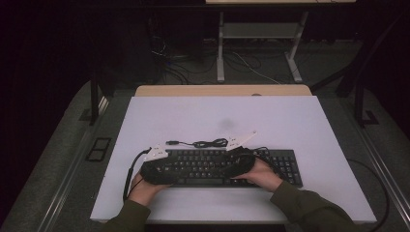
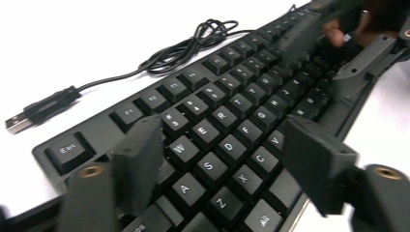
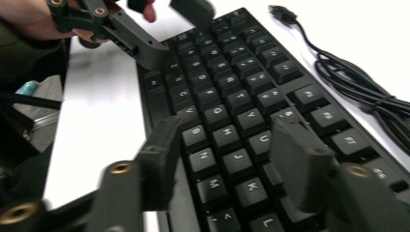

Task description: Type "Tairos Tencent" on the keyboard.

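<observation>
Keyboard (image 1: 227,167): black, full-size, with pale letters on dark keys; lies flat, keys up.
Place: near edge of the white tabletop (image 1: 290,121), long side running left to right.
Cable (image 1: 205,143): black, loosely bundled just behind the keyboard.
Plug (image 2: 17,123): metal USB end, lying free on the tabletop.

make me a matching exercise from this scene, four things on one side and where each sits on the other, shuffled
Things:
1. black computer keyboard
2. coiled black USB cable
3. left gripper
4. right gripper

Places:
A. over the keys Y, U, H, J
B. flat on the white table, near the person's edge
C. over the keys W, S, D, C
D. on the table just behind the keyboard

Pairs: 1-B, 2-D, 3-C, 4-A
</observation>
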Available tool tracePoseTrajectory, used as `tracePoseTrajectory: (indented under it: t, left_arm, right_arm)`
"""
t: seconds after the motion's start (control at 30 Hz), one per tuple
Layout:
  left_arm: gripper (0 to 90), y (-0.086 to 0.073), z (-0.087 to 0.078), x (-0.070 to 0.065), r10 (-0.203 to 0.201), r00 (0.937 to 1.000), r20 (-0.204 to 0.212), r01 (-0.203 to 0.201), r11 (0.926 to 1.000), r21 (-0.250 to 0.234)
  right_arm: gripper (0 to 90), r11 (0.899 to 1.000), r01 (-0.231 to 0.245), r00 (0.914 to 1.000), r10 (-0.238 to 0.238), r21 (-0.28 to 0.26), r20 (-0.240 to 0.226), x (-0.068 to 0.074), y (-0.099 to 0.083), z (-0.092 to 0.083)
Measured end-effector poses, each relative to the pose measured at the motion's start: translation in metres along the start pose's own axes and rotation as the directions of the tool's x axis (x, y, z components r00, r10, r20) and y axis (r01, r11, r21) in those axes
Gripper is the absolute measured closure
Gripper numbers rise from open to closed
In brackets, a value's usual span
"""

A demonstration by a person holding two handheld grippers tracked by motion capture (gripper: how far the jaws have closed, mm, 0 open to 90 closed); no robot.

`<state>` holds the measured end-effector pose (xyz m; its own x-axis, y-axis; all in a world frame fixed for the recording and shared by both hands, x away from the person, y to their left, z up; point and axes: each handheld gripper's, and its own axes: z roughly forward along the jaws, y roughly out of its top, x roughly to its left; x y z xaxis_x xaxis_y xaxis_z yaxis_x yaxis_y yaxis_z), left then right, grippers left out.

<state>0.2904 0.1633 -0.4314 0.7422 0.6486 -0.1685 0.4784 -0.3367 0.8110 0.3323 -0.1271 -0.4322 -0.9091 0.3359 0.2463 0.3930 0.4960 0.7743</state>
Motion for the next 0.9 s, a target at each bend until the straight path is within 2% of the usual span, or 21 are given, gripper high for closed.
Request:
tracePoseTrajectory:
  t: [0.33, 0.63, 0.9]
  left_arm:
    - [66.6, 0.002, 0.004, -0.002, 0.012, 0.9972, 0.074, -0.013, 0.9998, 0.017]
    - [87.2, 0.004, 0.012, -0.005, 0.04, 0.9907, 0.13, -0.048, 0.9972, 0.058]
    - [89.0, 0.006, 0.017, -0.007, 0.053, 0.9877, 0.147, -0.064, 0.9955, 0.07]
  right_arm:
    - [22.3, 1.0, -0.01, 0.9996, 0.011, -0.016, 0.025, -0.004, -0.001, -0.005]
    - [18.4, 0.999, -0.014, 0.9961, 0.018, -0.043, 0.086, -0.007, -0.004, -0.013]
    - [15.2, 0.997, -0.049, 0.9909, 0.057, -0.067, 0.122, -0.013, -0.008, -0.022]
